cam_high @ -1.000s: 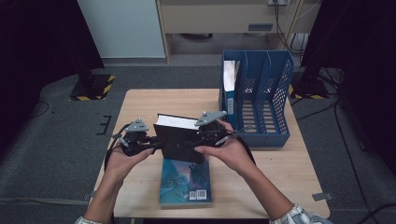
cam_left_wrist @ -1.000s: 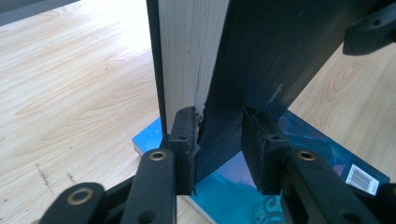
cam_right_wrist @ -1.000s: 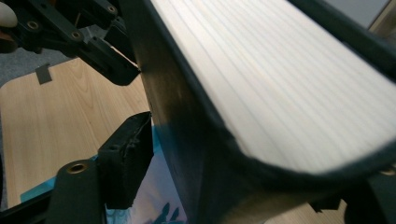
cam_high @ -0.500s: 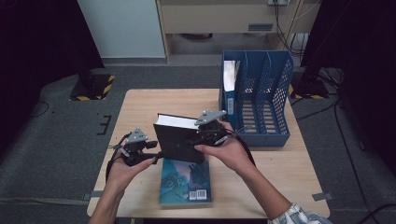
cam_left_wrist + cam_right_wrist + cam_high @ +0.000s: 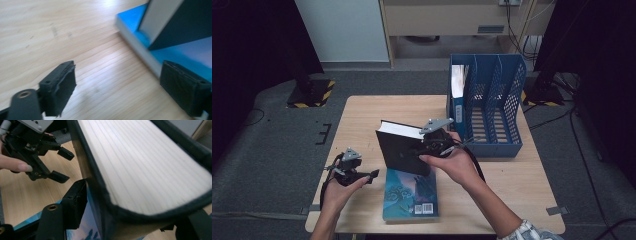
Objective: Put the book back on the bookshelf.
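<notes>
While the person's right hand carries the load, the blue book (image 5: 411, 195) lies flat at the near edge of the wooden table (image 5: 362, 115), cover up, nearest the person and not held by either claw. Just to its left, the left gripper (image 5: 371, 174) sits low over the bare tabletop, apart from both books; its jaws have just been opening and now stand wide with nothing between them, the blue book's corner showing just beyond the pads in the left gripper view. That reads as a release: the left hand seems to have let go so that the right alone can carry the load. A little farther in, the right gripper (image 5: 421, 150) is clamped on the black book (image 5: 402, 150), which stands tilted on its lower edge on the far end of the blue book, page block up. The right gripper view shows one pad (image 5: 75, 205) pressed against the dark cover, and these jaws have just been closing tighter, probably to keep the heavy volume from slipping. Farther back, at the table's right rear, stands the blue file rack (image 5: 492, 145), with one white-spined book (image 5: 457, 82) already upright in its leftmost slot; the other slots look free, likely where the black book is headed.
</notes>
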The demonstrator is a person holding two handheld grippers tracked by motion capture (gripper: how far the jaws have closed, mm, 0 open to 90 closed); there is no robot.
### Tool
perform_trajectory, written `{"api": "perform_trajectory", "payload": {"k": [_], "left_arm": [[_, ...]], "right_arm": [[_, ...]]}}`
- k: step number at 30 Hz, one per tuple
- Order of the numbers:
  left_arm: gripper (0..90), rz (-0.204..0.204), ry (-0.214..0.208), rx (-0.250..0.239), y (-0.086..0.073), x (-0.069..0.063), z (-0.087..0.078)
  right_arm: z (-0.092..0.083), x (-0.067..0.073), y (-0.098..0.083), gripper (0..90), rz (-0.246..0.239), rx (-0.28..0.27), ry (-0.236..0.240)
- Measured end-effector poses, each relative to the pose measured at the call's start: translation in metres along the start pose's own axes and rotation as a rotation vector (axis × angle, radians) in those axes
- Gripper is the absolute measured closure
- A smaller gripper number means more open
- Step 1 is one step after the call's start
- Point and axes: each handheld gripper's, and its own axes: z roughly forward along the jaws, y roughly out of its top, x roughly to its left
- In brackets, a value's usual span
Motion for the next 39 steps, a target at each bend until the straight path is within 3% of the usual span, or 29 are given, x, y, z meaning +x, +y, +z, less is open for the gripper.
{"api": "perform_trajectory", "payload": {"k": [8,21,26,33,39], "left_arm": [[8.6,-0.040,0.011,-0.005,-0.009,0.012,0.001],[8.6,-0.042,-0.003,0.004,-0.011,0.014,0.001],[8.6,-0.048,-0.005,0.007,-0.012,0.015,0.001],[8.8,-0.048,-0.006,0.015,-0.013,0.015,0.001],[8.9,-0.051,-0.008,0.017,-0.013,0.015,0.002]], "right_arm": [[-0.001,0.003,-0.001,40.0,0.012,-0.004,0.002],[0.002,0.004,-0.002,37.7,0.002,-0.048,0.032],[0.005,0.004,0.001,41.4,0.010,-0.060,0.049],[0.004,0.007,0.001,48.1,0.008,-0.062,0.029],[0.005,0.007,0.001,46.8,0.012,-0.065,0.033]]}}
